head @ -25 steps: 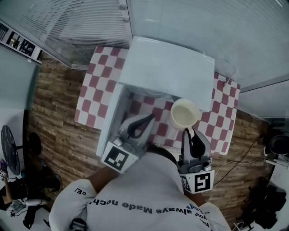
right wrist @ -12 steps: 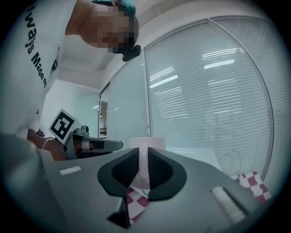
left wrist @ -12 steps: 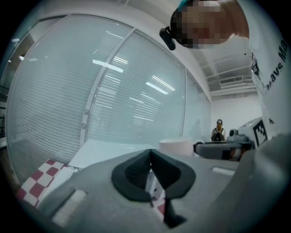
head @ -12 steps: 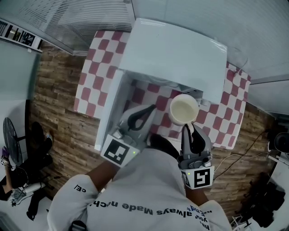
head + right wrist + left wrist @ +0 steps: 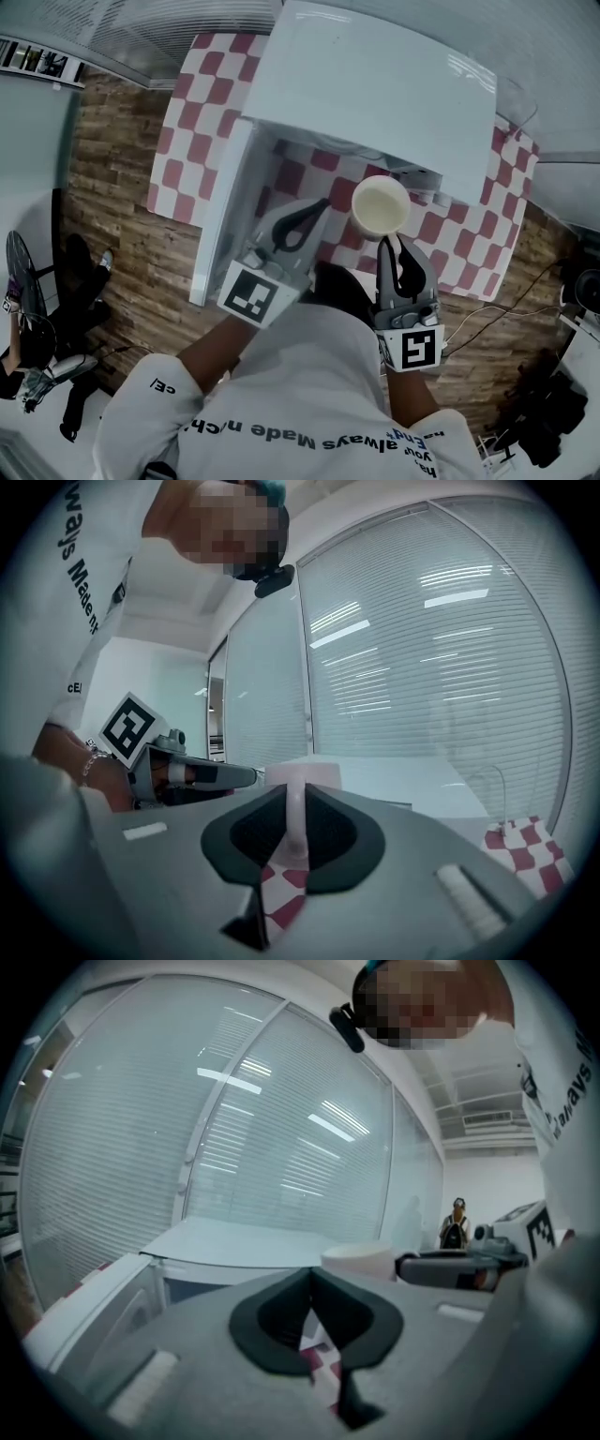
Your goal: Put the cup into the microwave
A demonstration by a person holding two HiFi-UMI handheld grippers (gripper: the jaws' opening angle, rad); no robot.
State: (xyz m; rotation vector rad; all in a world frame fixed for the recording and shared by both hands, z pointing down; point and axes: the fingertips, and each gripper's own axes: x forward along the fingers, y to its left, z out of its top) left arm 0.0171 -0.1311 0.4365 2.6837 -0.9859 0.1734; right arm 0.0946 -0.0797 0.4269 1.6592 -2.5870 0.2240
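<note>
A cream cup (image 5: 380, 206) hangs upright in front of the white microwave (image 5: 375, 94), just below its front edge. My right gripper (image 5: 387, 240) is shut on the cup's handle (image 5: 295, 822); the cup (image 5: 305, 769) rises just beyond its jaws. The microwave door (image 5: 220, 220) stands swung open to the left. Between that door and the cup, my left gripper (image 5: 315, 207) is shut with nothing in it, its jaw tips meeting (image 5: 311, 1288). In the left gripper view the cup (image 5: 361, 1260) shows to the right, with the microwave top (image 5: 244, 1241) behind.
The microwave stands on a table with a red-and-white checked cloth (image 5: 187, 141), against a glass wall with blinds (image 5: 169, 28). Wooden floor (image 5: 112, 216) surrounds the table. A cable (image 5: 506, 323) runs at the right and a fan (image 5: 19, 300) stands at the far left.
The cup and both grippers have shifted a little toward the microwave's open front. The right gripper's hold on the handle is unchanged and the left stays shut.
</note>
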